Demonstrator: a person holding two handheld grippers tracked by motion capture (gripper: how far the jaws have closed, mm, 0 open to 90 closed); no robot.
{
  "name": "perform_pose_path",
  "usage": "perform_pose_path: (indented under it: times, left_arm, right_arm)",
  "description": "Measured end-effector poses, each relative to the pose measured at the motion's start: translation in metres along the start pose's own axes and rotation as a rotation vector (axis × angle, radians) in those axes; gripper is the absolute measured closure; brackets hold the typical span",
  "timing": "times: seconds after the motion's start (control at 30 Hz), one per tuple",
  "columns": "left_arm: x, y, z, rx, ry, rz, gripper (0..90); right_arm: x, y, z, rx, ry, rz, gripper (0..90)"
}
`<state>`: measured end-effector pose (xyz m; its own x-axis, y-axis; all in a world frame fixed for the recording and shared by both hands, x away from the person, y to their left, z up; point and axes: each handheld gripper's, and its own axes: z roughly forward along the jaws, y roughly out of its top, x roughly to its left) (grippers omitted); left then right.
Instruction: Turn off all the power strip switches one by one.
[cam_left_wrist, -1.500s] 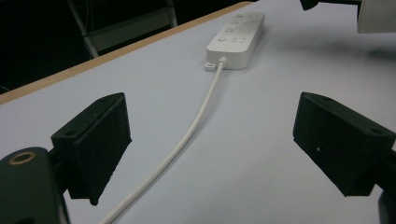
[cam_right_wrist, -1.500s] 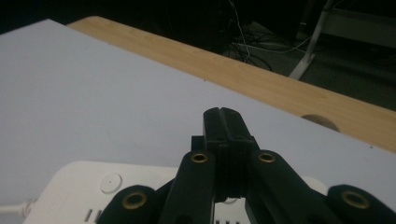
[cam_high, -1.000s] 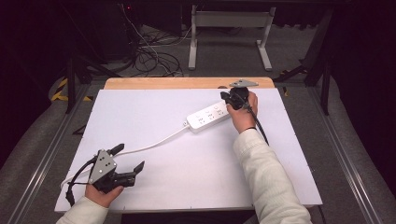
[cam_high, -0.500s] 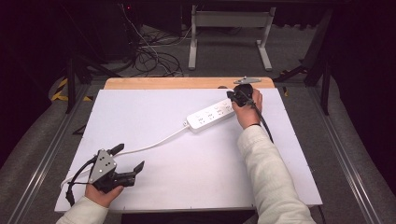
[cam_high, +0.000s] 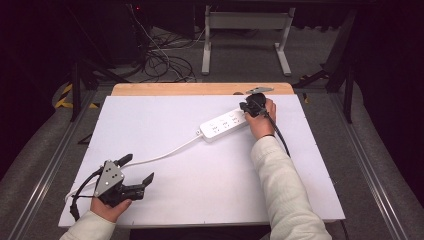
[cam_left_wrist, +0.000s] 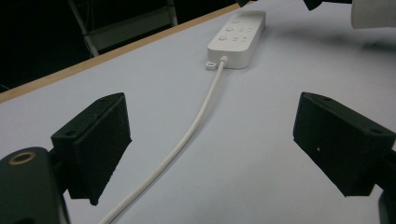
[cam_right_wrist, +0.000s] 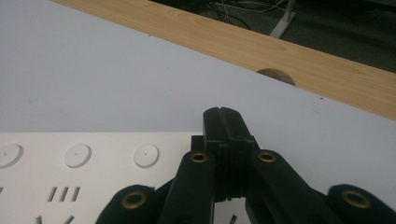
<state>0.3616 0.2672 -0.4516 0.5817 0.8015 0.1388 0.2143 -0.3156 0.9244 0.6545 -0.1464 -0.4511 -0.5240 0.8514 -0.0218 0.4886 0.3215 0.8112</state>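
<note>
No brand or lettering is legible. The white rectangular plastic power strip (cam_high: 223, 125), with smooth round buttons and slotted sockets, lies on the matte white table (cam_high: 200, 200) near its light wooden far edge (cam_high: 200, 89). Its round white cord (cam_left_wrist: 187, 140) runs between the released left tool (cam_high: 134, 172). The right tool (cam_right_wrist: 223, 122) is clenched empty above the strip's end.

**White on white, black in my hands**

I am looking at a white power strip (cam_high: 223, 125) with its white cord (cam_left_wrist: 187, 140) on my white table (cam_high: 200, 200), edged in pale wood. My left gripper (cam_high: 136, 174) and right gripper (cam_high: 248, 105) are showing black, with brass-coloured screws.
</note>
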Motion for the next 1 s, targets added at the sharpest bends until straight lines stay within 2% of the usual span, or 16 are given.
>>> perform_pose_path:
  times: [0.37,0.8,1.0]
  left_arm:
    - [0.000,0.000,0.000,0.000,0.000,0.002,11.9]
    - [-0.001,0.000,0.000,-0.002,-0.003,-0.004,11.9]
    - [-0.001,0.000,0.000,-0.003,-0.002,-0.003,11.9]
  right_arm:
    - [0.002,-0.005,0.009,0.025,-0.003,0.006,90.0]
    - [0.005,-0.006,0.011,0.026,-0.024,-0.008,90.0]
    - [0.005,-0.007,0.012,0.026,-0.025,0.004,90.0]
